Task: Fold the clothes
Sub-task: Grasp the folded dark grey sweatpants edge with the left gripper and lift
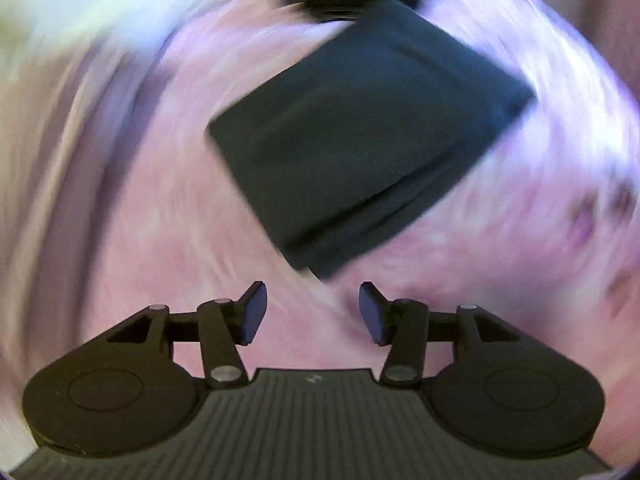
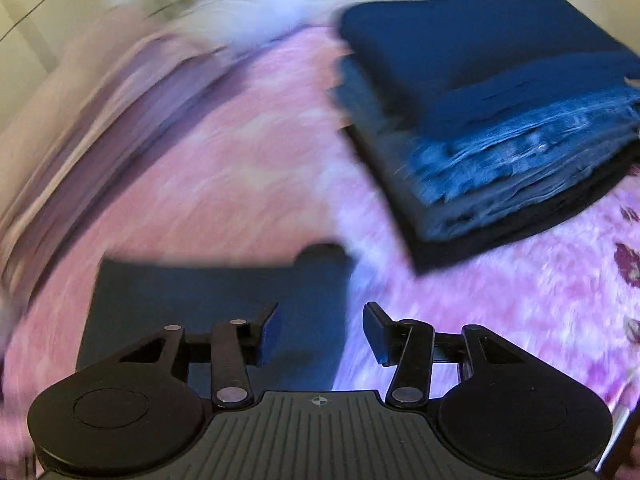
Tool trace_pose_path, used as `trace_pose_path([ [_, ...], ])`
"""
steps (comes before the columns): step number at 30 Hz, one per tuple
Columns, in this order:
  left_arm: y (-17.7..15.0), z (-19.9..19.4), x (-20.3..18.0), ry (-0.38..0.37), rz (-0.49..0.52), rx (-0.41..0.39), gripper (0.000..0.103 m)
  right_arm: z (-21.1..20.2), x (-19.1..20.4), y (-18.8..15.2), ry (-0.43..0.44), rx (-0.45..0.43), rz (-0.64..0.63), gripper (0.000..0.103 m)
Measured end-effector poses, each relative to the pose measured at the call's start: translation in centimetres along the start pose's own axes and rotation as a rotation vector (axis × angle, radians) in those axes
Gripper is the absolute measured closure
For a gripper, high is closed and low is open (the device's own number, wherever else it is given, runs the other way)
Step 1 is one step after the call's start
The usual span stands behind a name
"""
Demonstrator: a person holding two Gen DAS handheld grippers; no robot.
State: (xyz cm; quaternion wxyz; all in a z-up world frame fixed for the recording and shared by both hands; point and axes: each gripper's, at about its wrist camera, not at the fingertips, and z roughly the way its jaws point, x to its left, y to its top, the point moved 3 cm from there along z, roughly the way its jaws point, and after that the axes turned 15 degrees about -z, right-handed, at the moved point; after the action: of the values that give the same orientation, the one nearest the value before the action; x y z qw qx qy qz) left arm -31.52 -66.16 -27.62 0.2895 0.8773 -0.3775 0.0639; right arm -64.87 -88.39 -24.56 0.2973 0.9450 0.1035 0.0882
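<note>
The pink bedspread [image 2: 248,184] lies beneath both grippers. A stack of folded clothes [image 2: 488,120] sits ahead-right of the right gripper [image 2: 322,334] — jaws apart, empty. The dark folded garment [image 1: 360,136] lies flat, just ahead of the left gripper [image 1: 312,312] — likewise apart — and directly under the right one.
</note>
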Motion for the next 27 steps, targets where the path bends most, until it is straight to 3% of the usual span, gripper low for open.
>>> trace_pose_path([
  [3,-0.2,2.2,-1.1,0.055,0.299,-0.066,0.055,-1.3,6.8,-4.5,0.04,0.049,-0.239,0.049],
  [5,-0.7,3.7,-1.5,0.095,0.453,-0.101,0.055,-1.2,10.4,-8.2,0.02,0.114,-0.378,0.033],
  [6,-1.0,4.2,-1.5,0.105,0.506,-0.121,0.055,-1.0,11.6,-9.7,-0.005,0.139,-0.439,0.028],
  [8,-1.4,4.7,-1.5,0.108,0.577,-0.161,0.055,-0.6,13.6,-11.9,-0.043,0.156,-0.533,0.028],
  [10,-1.8,4.8,-1.4,0.095,0.614,-0.203,0.053,-0.6,14.3,-13.1,-0.053,0.151,-0.55,0.028],
  [13,-2.2,6.0,-1.1,0.057,0.636,-0.198,0.052,0.0,15.3,-14.0,-0.096,0.147,-0.608,0.028],
  [19,-2.5,8.8,-0.5,-0.026,0.619,-0.138,0.051,2.8,19.2,-16.6,-0.226,0.177,-1.12,0.028],
  [22,-1.8,8.7,-0.2,-0.033,0.554,-0.135,0.05,3.6,19.2,-16.9,-0.212,0.138,-1.208,0.028],
  [25,-1.6,7.7,-0.6,-0.02,0.53,-0.134,0.038,3.6,18.4,-16.3,-0.163,0.09,-1.237,0.03],
  [26,-1.4,7.2,-0.8,-0.026,0.517,-0.141,0.034,3.4,17.9,-15.5,-0.147,0.085,-1.209,0.04],
  [27,-1.3,6.7,-0.9,-0.032,0.504,-0.148,0.031,3.2,17.4,-14.8,-0.131,0.08,-1.18,0.063],
])
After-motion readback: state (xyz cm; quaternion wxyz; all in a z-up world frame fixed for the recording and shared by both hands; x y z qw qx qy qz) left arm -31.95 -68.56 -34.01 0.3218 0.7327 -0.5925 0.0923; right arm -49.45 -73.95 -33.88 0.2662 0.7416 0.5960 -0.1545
